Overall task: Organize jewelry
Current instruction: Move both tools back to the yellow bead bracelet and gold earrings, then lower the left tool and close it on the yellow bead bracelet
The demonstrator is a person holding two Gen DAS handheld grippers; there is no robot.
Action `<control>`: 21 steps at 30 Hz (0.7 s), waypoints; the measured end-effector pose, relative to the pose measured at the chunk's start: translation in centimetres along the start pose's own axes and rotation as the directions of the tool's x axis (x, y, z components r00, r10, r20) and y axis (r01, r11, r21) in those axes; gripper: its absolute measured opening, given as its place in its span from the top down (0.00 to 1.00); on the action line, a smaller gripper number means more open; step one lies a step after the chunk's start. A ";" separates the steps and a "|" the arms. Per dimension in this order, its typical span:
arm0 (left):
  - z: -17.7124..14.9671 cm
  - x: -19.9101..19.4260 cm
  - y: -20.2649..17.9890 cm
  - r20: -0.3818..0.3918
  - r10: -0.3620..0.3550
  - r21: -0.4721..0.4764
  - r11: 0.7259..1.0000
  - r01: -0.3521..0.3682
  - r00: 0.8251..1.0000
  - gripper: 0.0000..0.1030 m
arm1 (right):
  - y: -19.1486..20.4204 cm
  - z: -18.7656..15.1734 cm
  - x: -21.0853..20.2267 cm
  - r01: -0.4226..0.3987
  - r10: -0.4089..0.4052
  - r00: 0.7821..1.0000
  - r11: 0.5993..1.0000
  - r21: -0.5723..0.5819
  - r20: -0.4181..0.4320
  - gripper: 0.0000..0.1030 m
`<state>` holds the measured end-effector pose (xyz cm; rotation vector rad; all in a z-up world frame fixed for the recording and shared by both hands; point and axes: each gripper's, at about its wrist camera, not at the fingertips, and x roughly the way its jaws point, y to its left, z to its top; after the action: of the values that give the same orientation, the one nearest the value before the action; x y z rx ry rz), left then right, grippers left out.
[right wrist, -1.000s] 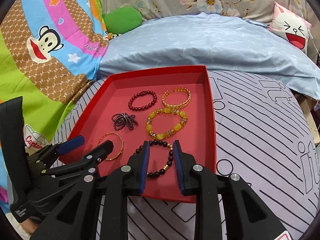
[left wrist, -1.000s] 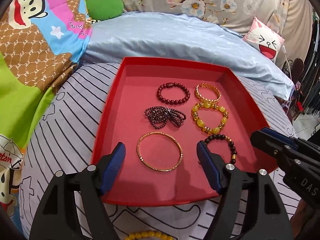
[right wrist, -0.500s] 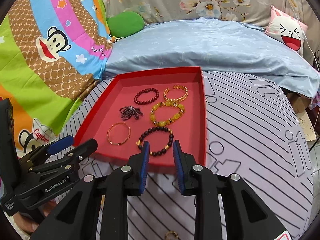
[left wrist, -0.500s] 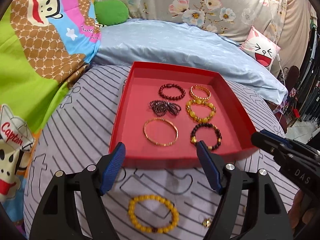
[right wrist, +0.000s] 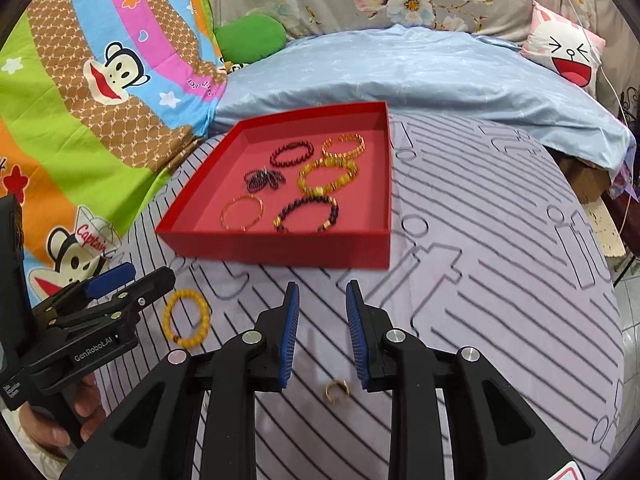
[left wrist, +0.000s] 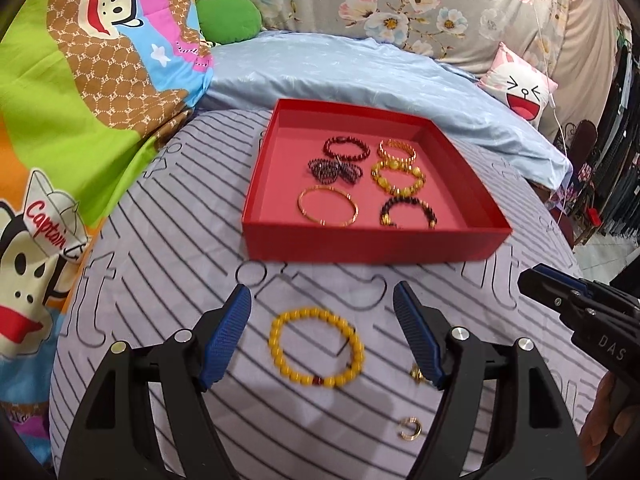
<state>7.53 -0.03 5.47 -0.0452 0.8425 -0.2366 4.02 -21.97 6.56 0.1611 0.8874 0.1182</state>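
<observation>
On the striped bedcover in front of the red tray (left wrist: 372, 246), the yellow bead bracelet (left wrist: 318, 347) is framed by the released left gripper (left wrist: 322, 334), perhaps slightly off-centre, so both pads should be lowered around it while the empty right gripper (right wrist: 322, 330) is kept narrowly parted.

We see both views brightly and evenly lit, with soft, faint shadows and colours well saturated. Fisheye distortion bulges the striped lilac bedsheet (left wrist: 160, 280) and curves its lines toward the black, vignetted corners. Slight motion blur softens the yellow beaded bracelet (left wrist: 316, 352) and the shallow red cardboard tray (right wrist: 280, 248); we find no harsh glare anywhere.
</observation>
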 end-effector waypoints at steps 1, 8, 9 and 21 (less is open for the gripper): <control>-0.4 -0.1 0.1 -0.003 -0.001 0.000 1.000 0.001 1.000 0.32 | -0.1 -0.4 0.0 0.001 -0.001 1.000 1.000 0.001 -0.005 0.76; -2.6 -0.8 -0.1 -0.014 0.008 0.006 1.000 -0.008 1.000 0.32 | -1.0 -3.1 -0.1 0.009 -0.008 0.999 1.000 0.014 -0.042 0.76; -2.8 -0.9 -0.2 -0.014 0.008 0.007 1.000 -0.008 1.000 0.32 | -1.2 -3.5 -0.1 0.009 -0.009 0.999 1.000 0.016 -0.048 0.76; -6.7 -1.7 -0.1 -0.060 0.005 0.012 1.000 -0.005 0.998 0.32 | -0.9 -6.5 -0.2 -0.001 0.003 0.995 1.000 0.028 -0.096 0.76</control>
<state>1.42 0.58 2.26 -0.0250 0.9004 -0.2391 -1.17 -22.28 2.52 0.1831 0.9849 0.1164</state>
